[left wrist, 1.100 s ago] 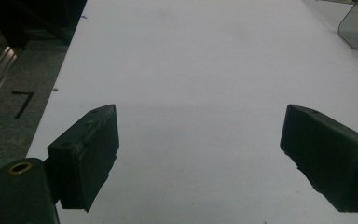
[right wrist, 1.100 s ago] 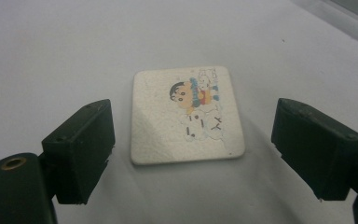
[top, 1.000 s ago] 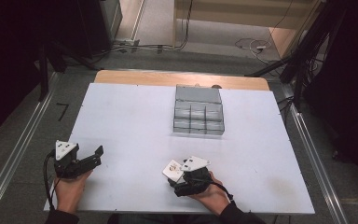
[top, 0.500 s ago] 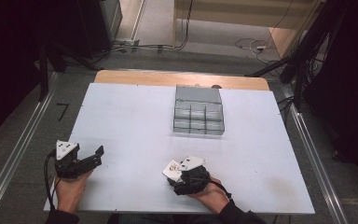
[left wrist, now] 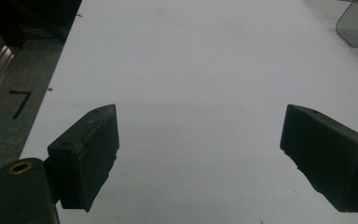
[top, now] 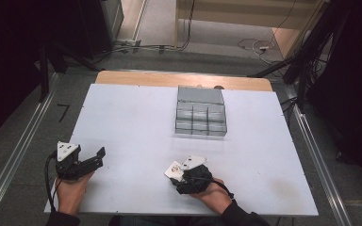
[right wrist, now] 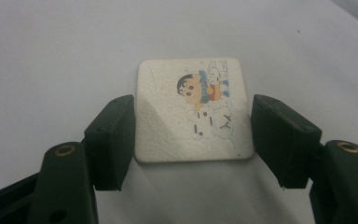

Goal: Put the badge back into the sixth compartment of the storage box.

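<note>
A small square tile [right wrist: 168, 116] with a cartoon child printed on it lies between the jaws of my right gripper [right wrist: 193, 142]. Both black jaws press against its left and right edges, so the gripper is shut on it. From above, the tile [top: 173, 169] shows white at the tip of the right gripper [top: 178, 175], near the table's front edge. My left gripper [top: 97, 157] rests at the front left of the white table [top: 136, 122]. Its jaws [left wrist: 200, 154] stand wide apart, with bare table between them.
A grey compartment box [top: 201, 117] stands at the middle back of the table, and its translucent corner [left wrist: 356, 25] shows in the left gripper view. Metal rails run along both sides of the table, and cables lie on the floor behind it.
</note>
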`<state>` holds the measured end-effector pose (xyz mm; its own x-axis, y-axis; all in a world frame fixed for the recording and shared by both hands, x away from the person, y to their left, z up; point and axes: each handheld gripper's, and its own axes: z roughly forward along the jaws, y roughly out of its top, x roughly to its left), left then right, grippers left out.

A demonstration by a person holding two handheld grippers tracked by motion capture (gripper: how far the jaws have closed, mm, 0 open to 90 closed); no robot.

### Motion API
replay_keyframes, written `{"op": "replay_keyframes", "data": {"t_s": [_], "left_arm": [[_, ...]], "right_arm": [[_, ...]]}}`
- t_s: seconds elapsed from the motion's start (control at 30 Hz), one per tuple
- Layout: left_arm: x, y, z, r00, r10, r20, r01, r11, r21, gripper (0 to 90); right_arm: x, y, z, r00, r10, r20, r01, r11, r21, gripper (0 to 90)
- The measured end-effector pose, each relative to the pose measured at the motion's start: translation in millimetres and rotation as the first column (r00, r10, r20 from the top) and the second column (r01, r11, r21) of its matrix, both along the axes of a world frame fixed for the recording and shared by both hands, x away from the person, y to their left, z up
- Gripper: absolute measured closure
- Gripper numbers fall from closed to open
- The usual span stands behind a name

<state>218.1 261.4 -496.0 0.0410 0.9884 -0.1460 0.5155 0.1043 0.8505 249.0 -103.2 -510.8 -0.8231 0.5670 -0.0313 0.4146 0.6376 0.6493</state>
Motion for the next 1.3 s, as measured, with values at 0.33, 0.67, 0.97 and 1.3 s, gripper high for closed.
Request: {"op": "replay_keyframes", "data": {"t_s": [0.33, 0.67, 0.97, 1.3], "left_arm": [[0.1, -6.0, 2.2, 0.9996, -0.029, 0.003, 0.029, 0.9994, -0.020, 12.4], [5.4, -24.1, 6.5, 0.9964, -0.084, 0.007, 0.085, 0.9950, -0.053, 12.3], [21.1, -54.4, 15.6, 0.9862, -0.165, 0.016, 0.166, 0.9765, -0.138, 12.3], [46.4, -104.9, 27.6, 0.9544, -0.298, 0.024, 0.294, 0.9250, -0.240, 13.7]], "right_arm": [[-0.8, -1.3, 0.3, 0.9994, -0.004, 0.034, 0.004, 1.000, 0.008, 31.2], [7.3, -16.7, 14.7, 0.9951, -0.065, 0.075, 0.059, 0.995, 0.075, 31.2], [14.2, -35.6, 28.7, 0.9856, -0.125, 0.114, 0.109, 0.985, 0.135, 31.1], [18.7, -53.2, 39.7, 0.9692, -0.193, 0.153, 0.162, 0.968, 0.193, 31.2]]}}
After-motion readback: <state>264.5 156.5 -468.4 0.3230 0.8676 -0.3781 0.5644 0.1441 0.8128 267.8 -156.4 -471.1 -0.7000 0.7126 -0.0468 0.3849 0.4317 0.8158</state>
